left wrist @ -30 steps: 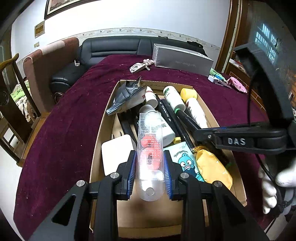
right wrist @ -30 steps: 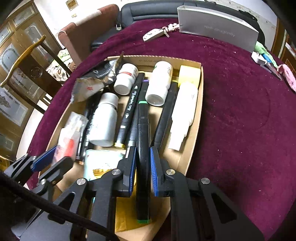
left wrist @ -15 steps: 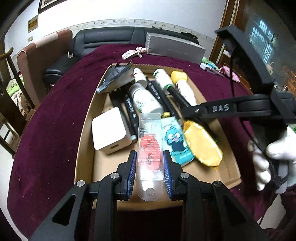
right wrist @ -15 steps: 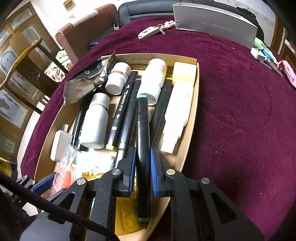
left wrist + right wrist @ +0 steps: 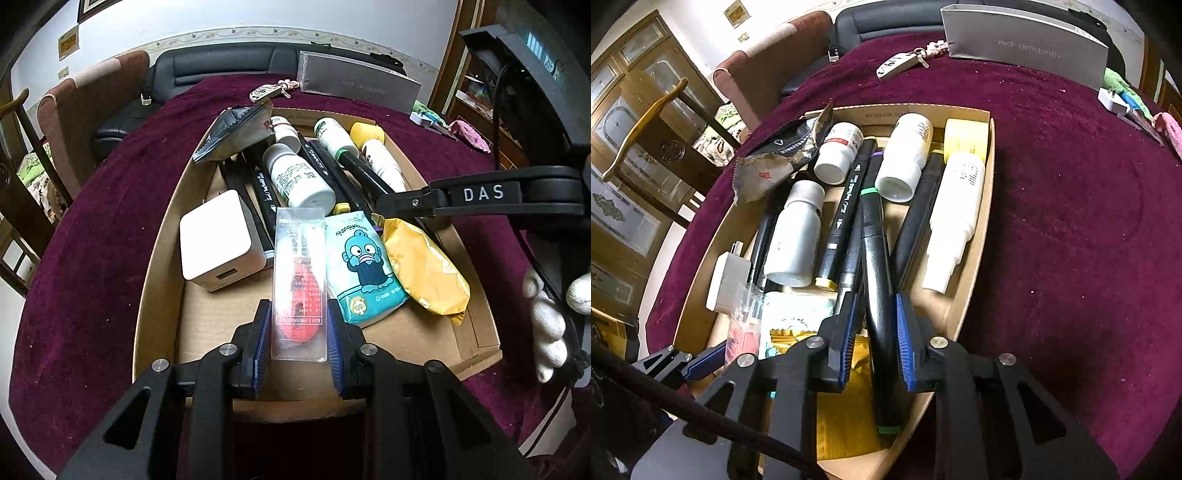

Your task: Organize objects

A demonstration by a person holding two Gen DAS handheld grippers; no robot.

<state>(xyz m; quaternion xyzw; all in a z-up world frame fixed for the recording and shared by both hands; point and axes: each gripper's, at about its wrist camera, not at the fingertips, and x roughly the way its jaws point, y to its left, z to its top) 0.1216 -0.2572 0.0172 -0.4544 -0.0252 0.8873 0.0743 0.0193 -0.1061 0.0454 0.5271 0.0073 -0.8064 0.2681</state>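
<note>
The left gripper (image 5: 298, 343) was clamped on a clear blister pack (image 5: 300, 280) holding a red item, low centre of the left wrist view, just above the bare floor of the cardboard tray (image 5: 159, 258). The right gripper (image 5: 874, 345) had just been opening; a green-banded black marker (image 5: 875, 280) lay between its pads, which no longer appeared to press it. The marker rested on the other pens in the lower centre of the right wrist view.

Risk, as judged:
- The released marker sat tilted over neighbouring pens and a yellow packet (image 5: 424, 266); it could roll or slide toward the tray's near edge.
- Withdrawing the right gripper at an angle could drag the marker out.
- The blister pack, gripped only at its lower end, could pivot, or land on the blue cartoon packet (image 5: 364, 266) or the white charger (image 5: 218, 240).

Legible writing:
- "Hangyodon" and "100%" on the blue packet.
- "red dragonfly" on the grey box (image 5: 1027, 44), upper right.
- "DAS" on the right gripper's arm.
</note>
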